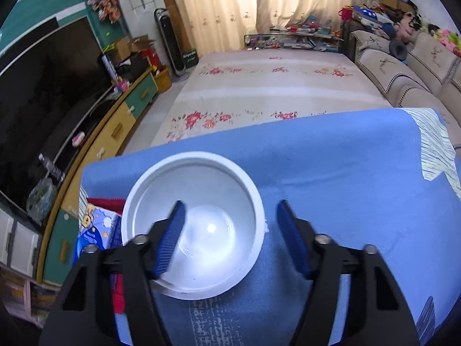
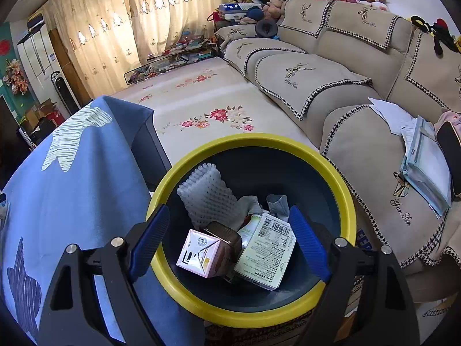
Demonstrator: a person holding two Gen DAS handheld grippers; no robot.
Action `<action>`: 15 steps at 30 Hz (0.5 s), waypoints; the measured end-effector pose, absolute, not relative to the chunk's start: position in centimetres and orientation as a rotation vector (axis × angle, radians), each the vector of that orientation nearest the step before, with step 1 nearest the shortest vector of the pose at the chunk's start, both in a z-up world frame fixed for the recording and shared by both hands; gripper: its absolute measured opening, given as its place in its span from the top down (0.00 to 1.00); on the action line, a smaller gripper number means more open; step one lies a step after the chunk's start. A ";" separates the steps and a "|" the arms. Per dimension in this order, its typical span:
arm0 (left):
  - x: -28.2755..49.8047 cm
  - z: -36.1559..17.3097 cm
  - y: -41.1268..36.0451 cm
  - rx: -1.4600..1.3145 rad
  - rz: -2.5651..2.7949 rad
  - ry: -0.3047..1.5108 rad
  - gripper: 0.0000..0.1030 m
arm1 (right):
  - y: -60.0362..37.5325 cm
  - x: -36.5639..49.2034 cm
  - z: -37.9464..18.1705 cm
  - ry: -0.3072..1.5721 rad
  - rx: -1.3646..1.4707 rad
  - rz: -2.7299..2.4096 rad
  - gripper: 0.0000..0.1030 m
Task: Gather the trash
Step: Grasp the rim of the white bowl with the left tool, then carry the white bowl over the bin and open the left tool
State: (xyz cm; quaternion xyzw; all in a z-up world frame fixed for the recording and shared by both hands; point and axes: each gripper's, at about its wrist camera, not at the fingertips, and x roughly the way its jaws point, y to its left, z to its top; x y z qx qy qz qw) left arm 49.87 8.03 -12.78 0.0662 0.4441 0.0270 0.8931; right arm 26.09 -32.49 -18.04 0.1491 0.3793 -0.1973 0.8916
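Note:
In the left wrist view a white disposable bowl [image 1: 201,178] stands upright and empty on a blue tablecloth [image 1: 345,187]. My left gripper [image 1: 232,205] hangs over the bowl's right side. One blue pad [image 1: 170,239] is inside the bowl and the other [image 1: 292,239] is outside the rim; neither presses on the wall. In the right wrist view my right gripper [image 2: 229,211] is open with nothing between its fingers, above a dark bin with a yellow rim [image 2: 247,141]. The bin holds a pink carton [image 2: 196,252], a white printed box [image 2: 268,253] and white foam netting [image 2: 206,193].
A blue cartoon snack packet [image 1: 95,230] and a red wrapper [image 1: 118,300] lie on the cloth left of the bowl. The bin stands between the table's corner [image 2: 138,132] and a beige sofa [image 2: 360,150]. A flowered rug [image 1: 259,86] lies beyond; a TV cabinet [image 1: 115,132] is at the left.

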 end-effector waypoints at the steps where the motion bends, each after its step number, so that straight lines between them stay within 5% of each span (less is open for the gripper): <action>1: 50.0 -12.9 8.1 0.133 0.058 0.925 0.52 | -32.5 26.1 -18.0 0.787 0.309 -0.410 0.21; 6: 49.6 -13.1 7.7 0.123 0.044 0.933 0.91 | -32.2 25.8 -17.9 0.782 0.312 -0.397 0.21; 15: 42.8 -8.7 0.1 0.205 -0.120 0.837 0.92 | -32.3 23.6 -16.7 0.740 0.315 -0.380 0.21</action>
